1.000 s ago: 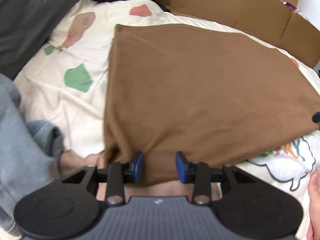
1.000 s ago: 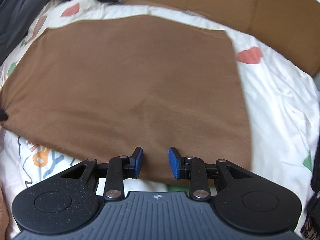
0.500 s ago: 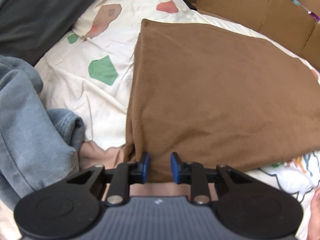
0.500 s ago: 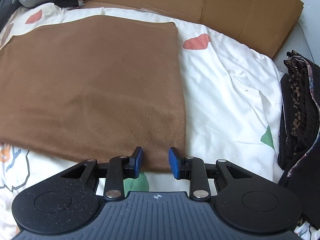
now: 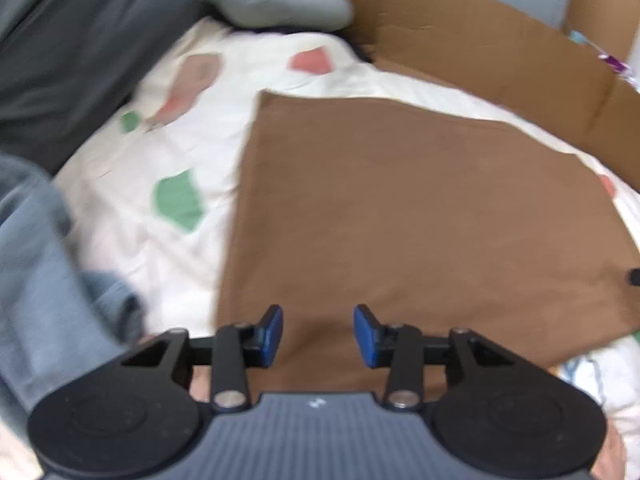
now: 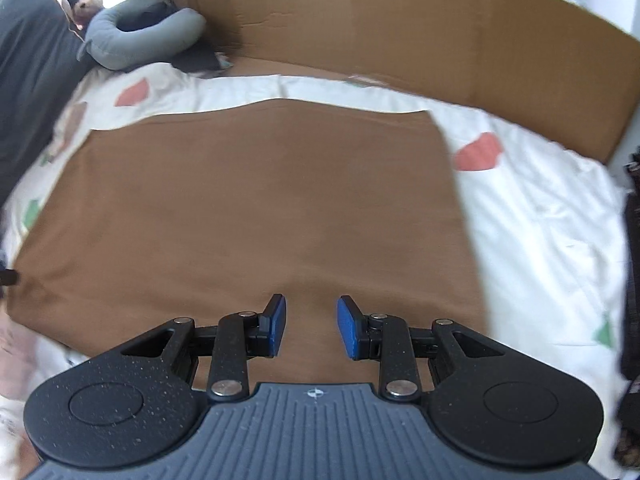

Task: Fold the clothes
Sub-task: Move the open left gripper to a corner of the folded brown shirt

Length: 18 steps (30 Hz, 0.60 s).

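- Lying flat on the bed, the brown garment [image 5: 420, 216] is spreading as a folded, roughly rectangular panel across a white bedsheet [image 5: 168, 264] printed with red, green and brownish patches.
- No brand, label or readable writing is showing anywhere; only a small pale mark is sitting on the ribbed grey body of each tool.
- The left claw [image 5: 318, 336] is hovering over the near left part of the garment; its jaws have just been opening, and the blue pads [image 5: 272, 330] are standing apart with brown cloth seen beneath the gap, not pinched.
- The right claw [image 6: 311, 328] is hovering over the near edge of the same garment [image 6: 256, 216], blue pads parted and gripping nothing.
- A wall of brown cardboard [image 6: 400, 32] is running along the far side of the bed.
- The left view alone is showing a blurred heap of blue-grey fabric [image 5: 44, 280] at the left edge and a dark grey cushion [image 5: 72, 48] above it.
- The right view alone is showing a grey curved neck pillow [image 6: 136, 40] with a small stuffed toy [image 6: 82, 4] beside it, and dark patterned clothing [image 6: 632, 280] at the right edge.
- Both views are slightly smeared by motion.
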Tool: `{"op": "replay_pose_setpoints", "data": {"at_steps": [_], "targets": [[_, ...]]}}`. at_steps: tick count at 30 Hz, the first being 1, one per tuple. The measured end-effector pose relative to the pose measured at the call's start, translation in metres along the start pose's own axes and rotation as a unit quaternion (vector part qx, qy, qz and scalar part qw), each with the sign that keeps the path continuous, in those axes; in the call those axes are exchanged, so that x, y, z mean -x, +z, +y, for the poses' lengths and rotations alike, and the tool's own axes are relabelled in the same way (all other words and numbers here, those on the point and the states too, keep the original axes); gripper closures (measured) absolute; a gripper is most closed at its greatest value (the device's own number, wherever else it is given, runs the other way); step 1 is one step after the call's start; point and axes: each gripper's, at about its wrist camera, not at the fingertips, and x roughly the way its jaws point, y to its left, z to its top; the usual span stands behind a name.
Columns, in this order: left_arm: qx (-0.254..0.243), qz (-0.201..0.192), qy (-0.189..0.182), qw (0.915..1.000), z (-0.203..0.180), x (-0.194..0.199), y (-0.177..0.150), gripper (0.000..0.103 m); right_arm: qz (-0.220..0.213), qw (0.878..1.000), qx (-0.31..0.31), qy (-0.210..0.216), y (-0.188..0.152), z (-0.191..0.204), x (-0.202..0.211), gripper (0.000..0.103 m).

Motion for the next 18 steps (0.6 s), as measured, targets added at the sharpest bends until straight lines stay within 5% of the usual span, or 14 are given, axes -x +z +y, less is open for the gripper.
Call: {"op": "replay_pose_setpoints", "data": {"at_steps": [12,18], "targets": [[-0.086,0.010,-0.095,0.9917,-0.088,-0.031,0.003,0.054,0.013,0.998,0.047,0.032,-0.001,0.069,-0.033,0.067],[-0.115,0.027,-0.112,0.9867,-0.111,-0.043,-0.010,0.056,0.027,0.996,0.064,0.049,-0.008,0.087,-0.043,0.067]]}}
